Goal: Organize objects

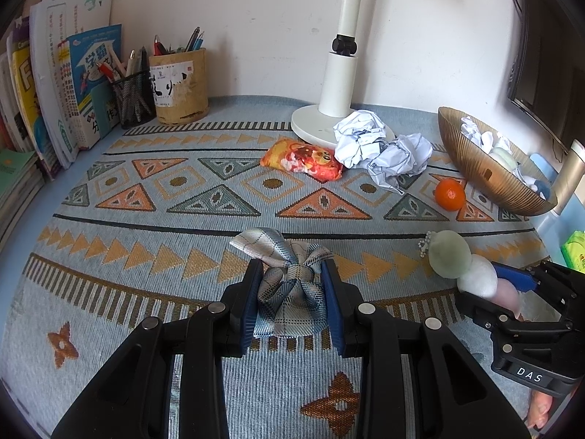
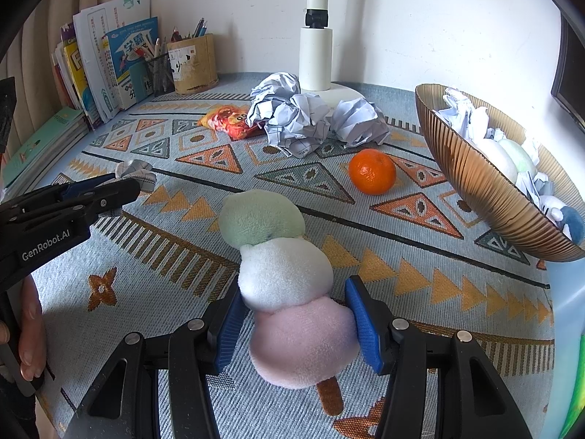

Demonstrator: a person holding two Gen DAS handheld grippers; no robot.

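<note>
My left gripper (image 1: 291, 278) is shut on a blue-grey plaid fabric bow (image 1: 289, 285) just above the patterned mat. My right gripper (image 2: 294, 301) has its blue pads around the pink bottom ball of a plush dango skewer (image 2: 285, 278) with green, white and pink balls; the pads seem to touch it, the toy lies on the mat. The left wrist view shows the dango (image 1: 464, 267) at right with the right gripper (image 1: 519, 285) on it. The right wrist view shows the left gripper (image 2: 124, 183) with the bow (image 2: 137, 173) at left.
A gold ribbed bowl (image 2: 486, 197) at right holds crumpled paper and plush toys. An orange (image 2: 372, 171), crumpled paper balls (image 2: 292, 117), a snack packet (image 2: 228, 121) and a white lamp base (image 2: 340, 91) lie farther back. Pen holders (image 1: 179, 84) and books (image 1: 55, 84) stand at back left.
</note>
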